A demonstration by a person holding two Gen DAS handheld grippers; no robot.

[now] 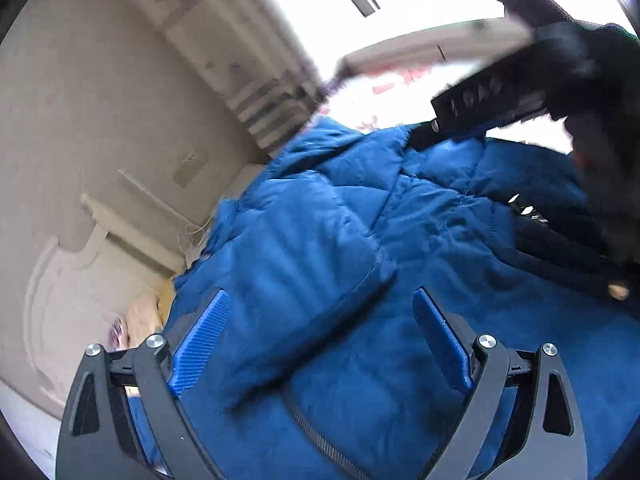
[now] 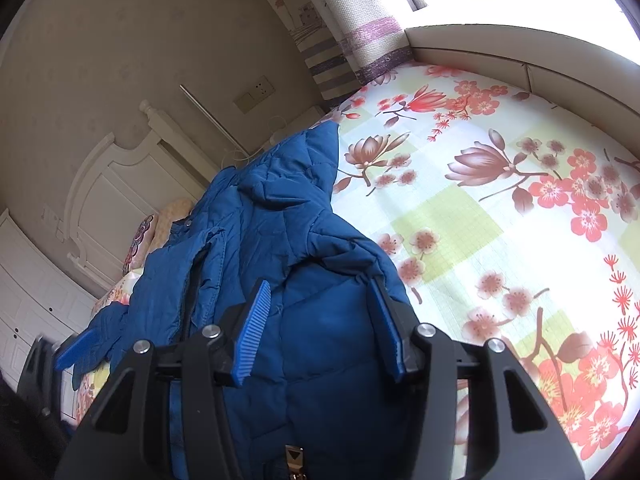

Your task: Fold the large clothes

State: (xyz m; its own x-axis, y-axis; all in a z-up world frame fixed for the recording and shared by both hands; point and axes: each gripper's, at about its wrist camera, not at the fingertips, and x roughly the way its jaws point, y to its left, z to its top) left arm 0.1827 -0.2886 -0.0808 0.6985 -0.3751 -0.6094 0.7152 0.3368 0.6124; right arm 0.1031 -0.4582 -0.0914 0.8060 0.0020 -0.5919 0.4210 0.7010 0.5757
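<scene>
A blue quilted puffer jacket [image 1: 360, 240] lies on a bed with a floral sheet [image 2: 500, 200]; it also shows in the right wrist view [image 2: 280, 220]. My left gripper [image 1: 320, 340] is open just above the jacket, its blue pads wide apart over a folded sleeve or flap [image 1: 296, 312]. My right gripper [image 2: 324, 328] is open, its jaws standing either side of a raised hump of the jacket without closing on it. The right gripper's black body shows at the top right of the left wrist view [image 1: 500, 92]. The left gripper's blue pad shows at the lower left of the right wrist view [image 2: 76, 346].
A white headboard [image 2: 120, 200] and a pillow [image 2: 168, 216] stand at the left. A beige wall with a socket [image 2: 256, 92], a curtain [image 2: 360, 32] and a bright window lie behind. A padded bed edge [image 2: 520, 52] runs along the far side.
</scene>
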